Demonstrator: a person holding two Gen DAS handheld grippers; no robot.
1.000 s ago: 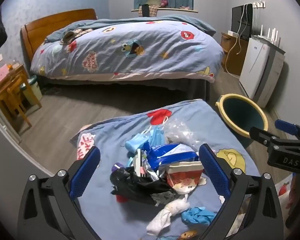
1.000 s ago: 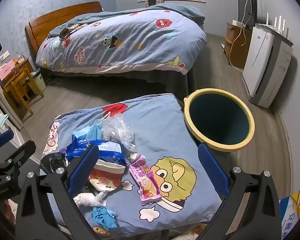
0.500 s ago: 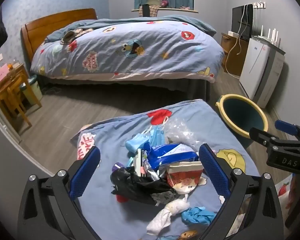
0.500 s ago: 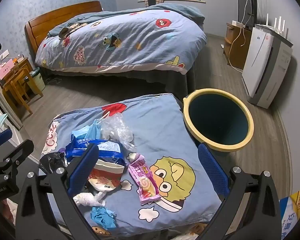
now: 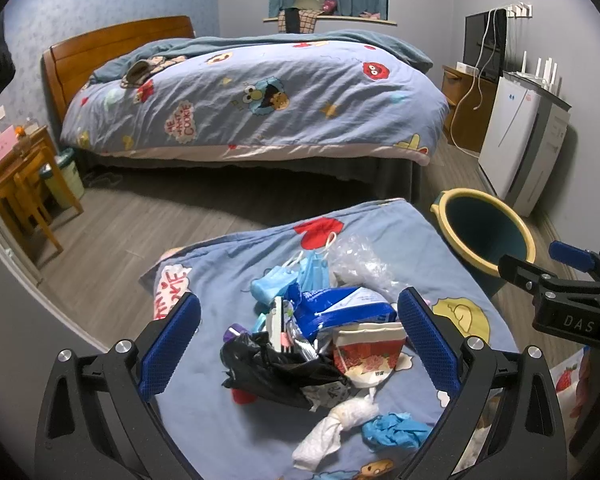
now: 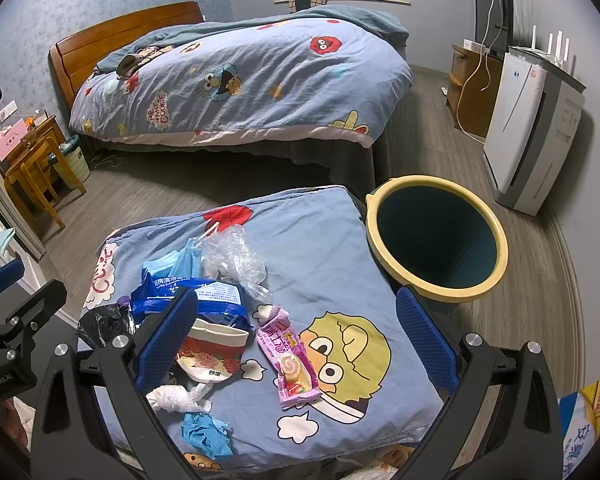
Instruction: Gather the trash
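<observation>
A pile of trash lies on a blue cartoon-print cushion (image 5: 228,432): a black plastic bag (image 5: 276,364), a blue wrapper (image 5: 340,308), a red-and-white paper cup (image 5: 368,354), a white tissue (image 5: 336,424), a crumpled blue glove (image 5: 396,430), blue face masks (image 5: 292,276) and clear plastic (image 5: 356,260). A pink snack wrapper (image 6: 290,358) lies apart to the right. My left gripper (image 5: 298,346) is open above the pile. My right gripper (image 6: 296,340) is open above the pink wrapper. Neither holds anything. A yellow-rimmed bin (image 6: 436,236) stands right of the cushion.
A bed (image 5: 260,96) with a cartoon duvet stands behind. A white appliance (image 6: 532,128) and a wooden cabinet (image 6: 470,88) stand at the right wall. A wooden chair (image 5: 24,188) and a small green bin (image 5: 62,178) stand at the left.
My right gripper has crept slightly forward and left over the cushion. The left gripper and the trash have not moved.
</observation>
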